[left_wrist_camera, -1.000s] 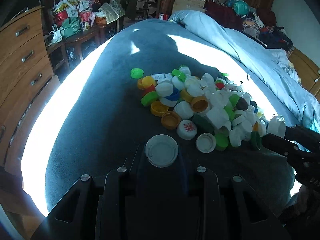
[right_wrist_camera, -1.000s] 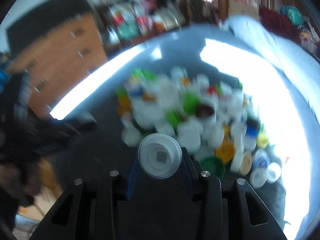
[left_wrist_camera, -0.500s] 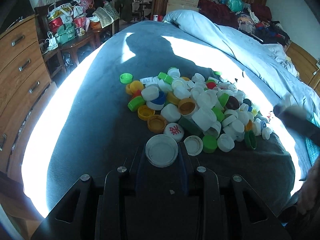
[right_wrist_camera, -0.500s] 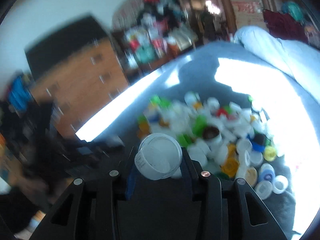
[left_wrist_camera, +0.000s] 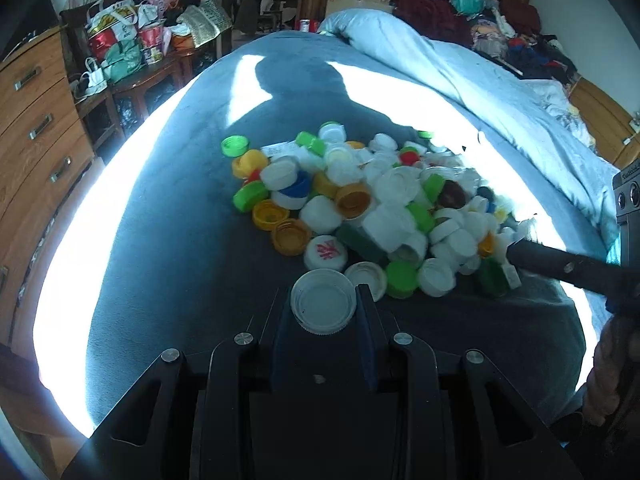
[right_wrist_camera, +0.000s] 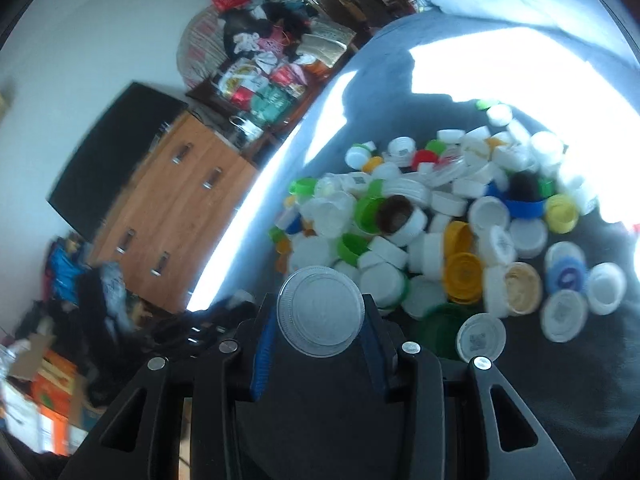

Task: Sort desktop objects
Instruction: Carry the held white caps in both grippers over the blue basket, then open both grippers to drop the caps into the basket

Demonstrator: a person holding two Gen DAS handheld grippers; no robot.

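Each gripper clamps a cap: the left gripper [left_wrist_camera: 323, 308] a white cap [left_wrist_camera: 323, 307], the right gripper [right_wrist_camera: 320, 312] a clear lid [right_wrist_camera: 321, 311]. Beyond both jaws lies the heap of caps [left_wrist_camera: 360, 208]; each should be carried level to avoid slipping.

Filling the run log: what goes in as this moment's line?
left gripper: holds white cap | right gripper: holds clear lid | cap pile: on bed
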